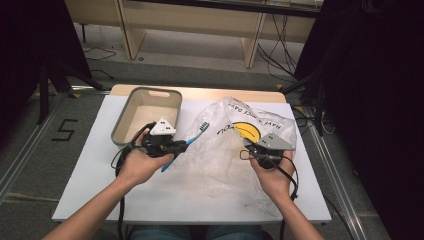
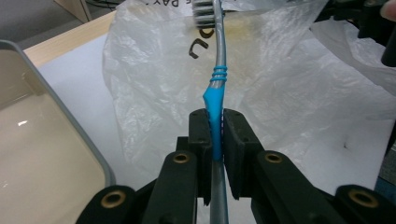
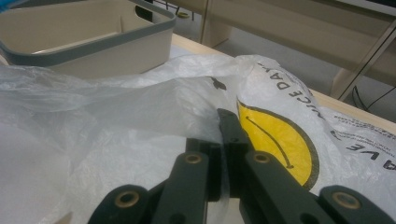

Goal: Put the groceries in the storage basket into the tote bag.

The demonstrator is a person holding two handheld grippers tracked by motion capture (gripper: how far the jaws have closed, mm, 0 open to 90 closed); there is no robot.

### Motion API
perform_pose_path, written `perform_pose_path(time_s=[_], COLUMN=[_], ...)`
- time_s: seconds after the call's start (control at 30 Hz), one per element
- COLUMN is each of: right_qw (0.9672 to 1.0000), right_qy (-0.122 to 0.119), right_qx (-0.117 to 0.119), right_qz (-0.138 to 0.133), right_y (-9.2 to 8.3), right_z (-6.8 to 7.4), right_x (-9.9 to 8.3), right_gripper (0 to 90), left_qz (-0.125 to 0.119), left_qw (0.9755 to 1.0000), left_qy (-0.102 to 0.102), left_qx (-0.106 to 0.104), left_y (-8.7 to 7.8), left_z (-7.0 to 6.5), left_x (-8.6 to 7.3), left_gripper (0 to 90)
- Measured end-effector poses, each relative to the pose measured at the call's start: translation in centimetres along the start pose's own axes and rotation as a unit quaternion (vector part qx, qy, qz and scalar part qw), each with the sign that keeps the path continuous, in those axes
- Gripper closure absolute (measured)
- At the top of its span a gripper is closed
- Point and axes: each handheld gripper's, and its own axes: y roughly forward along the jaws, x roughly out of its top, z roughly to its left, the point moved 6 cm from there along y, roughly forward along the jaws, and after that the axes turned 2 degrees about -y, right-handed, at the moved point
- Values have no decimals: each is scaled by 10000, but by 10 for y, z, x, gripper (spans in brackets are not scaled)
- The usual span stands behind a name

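Observation:
A blue and grey toothbrush [image 1: 192,136] [image 2: 217,84] is clamped by its handle in my left gripper [image 1: 172,146] [image 2: 215,135], bristles pointing toward the plastic bag. The translucent white bag [image 1: 230,145] [image 3: 116,121], printed with a yellow smiley face [image 3: 278,140], lies crumpled at the table's centre right. My right gripper [image 1: 257,150] [image 3: 223,140] is shut on the bag's edge and holds it up a little. A grey-rimmed beige bin [image 1: 147,112] [image 2: 42,140] [image 3: 88,37] stands just behind the left gripper.
The white table top [image 1: 90,165] rests on a wooden board. Wooden furniture legs and cables stand on the floor beyond the far edge. A floor mark reading 5 sits left of the table.

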Motion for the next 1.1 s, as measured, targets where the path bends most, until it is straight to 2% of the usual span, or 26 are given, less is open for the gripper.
perform_pose_path(time_s=[0.33, 1.1], right_qw=[10000, 10000], right_qy=[2, -2], right_qx=[6, 17], right_qz=[6, 19], right_y=[0, 0], right_z=[0, 0], right_x=[0, 0], right_gripper=[900, 900], left_qz=[61, 195], left_qw=[9997, 9988], left_qy=[193, 313], left_qx=[-112, -330], left_y=[5, 13], left_z=[-17, -35], left_x=[-3, -12], left_gripper=[817, 817])
